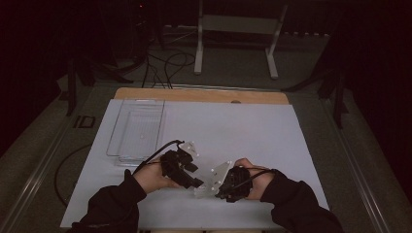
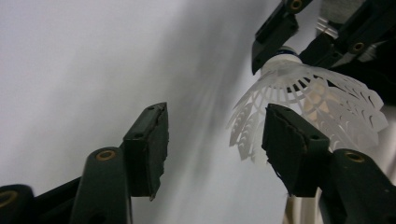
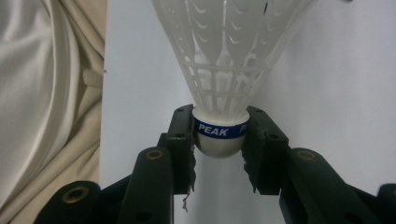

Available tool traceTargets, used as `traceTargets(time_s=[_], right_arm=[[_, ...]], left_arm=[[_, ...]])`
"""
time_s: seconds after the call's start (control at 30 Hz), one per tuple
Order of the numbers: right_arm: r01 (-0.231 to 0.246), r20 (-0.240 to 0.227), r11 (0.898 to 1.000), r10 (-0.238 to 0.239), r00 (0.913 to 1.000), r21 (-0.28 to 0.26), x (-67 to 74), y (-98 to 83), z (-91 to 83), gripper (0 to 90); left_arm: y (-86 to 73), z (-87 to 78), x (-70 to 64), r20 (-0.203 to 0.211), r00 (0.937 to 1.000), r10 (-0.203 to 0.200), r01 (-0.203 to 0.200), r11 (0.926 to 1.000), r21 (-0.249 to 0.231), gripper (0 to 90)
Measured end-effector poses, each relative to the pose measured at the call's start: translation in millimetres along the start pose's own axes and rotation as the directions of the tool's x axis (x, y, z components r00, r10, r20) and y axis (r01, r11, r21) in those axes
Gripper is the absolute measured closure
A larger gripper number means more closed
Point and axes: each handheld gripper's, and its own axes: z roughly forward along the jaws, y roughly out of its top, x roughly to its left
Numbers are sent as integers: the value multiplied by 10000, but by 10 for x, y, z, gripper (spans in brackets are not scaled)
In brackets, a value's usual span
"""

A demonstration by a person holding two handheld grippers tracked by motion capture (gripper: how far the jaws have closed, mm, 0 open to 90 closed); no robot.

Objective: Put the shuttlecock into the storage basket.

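Gripping: the right gripper (image 3: 219, 140) clamps the white cork of the shuttlecock (image 3: 224, 70), one jaw on each side of the blue band that reads "PEAK" (the rest of the lettering is hidden by a jaw).
Shuttlecock: a white plastic one; in the right gripper view its slotted skirt flares up and away from the jaws, above the white sheet (image 3: 336, 93).
Place: low on the table in the high view, between the two hands, where the shuttlecock (image 1: 203, 190) shows as a pale shape just left of the right gripper (image 1: 224, 190).
Left gripper: its jaws stand apart with nothing pressed between them (released); in its own view, the left gripper (image 2: 212, 140) has one jaw in front of the skirt's edge (image 2: 308, 98), the other off to the side over bare sheet.
Left hand: the left gripper (image 1: 187, 172) points toward the right one, close to it.
Hands: both forearms in dark sleeves (image 1: 109, 204) come in from the bottom edge.
Tray: a clear tray (image 1: 138, 128) lies on the sheet's left part, well apart from the shuttlecock.
Cloth: pale folded fabric (image 3: 46, 93) lies beside the sheet in the right gripper view.
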Motion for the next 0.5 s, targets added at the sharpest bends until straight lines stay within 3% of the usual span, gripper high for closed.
traceTargets(time_s=[0.33, 0.43, 0.5], right_arm=[[116, -105, 9998, -118, 9999, -144, 18, 8, 3, 657], [206, -103, 9996, -208, 9997, -179, 23, 8, 5, 657], [225, -159, 9995, -228, 9996, -215, 27, 9, 7, 657]], left_arm=[[40, 68, -25, 331, 9988, 366, -378, 9986, 367, 509], [40, 90, -21, 537, 9977, 423, -451, 9977, 515, 552], [38, 99, -12, 941, 9946, 439, -487, 9976, 494, 569]])
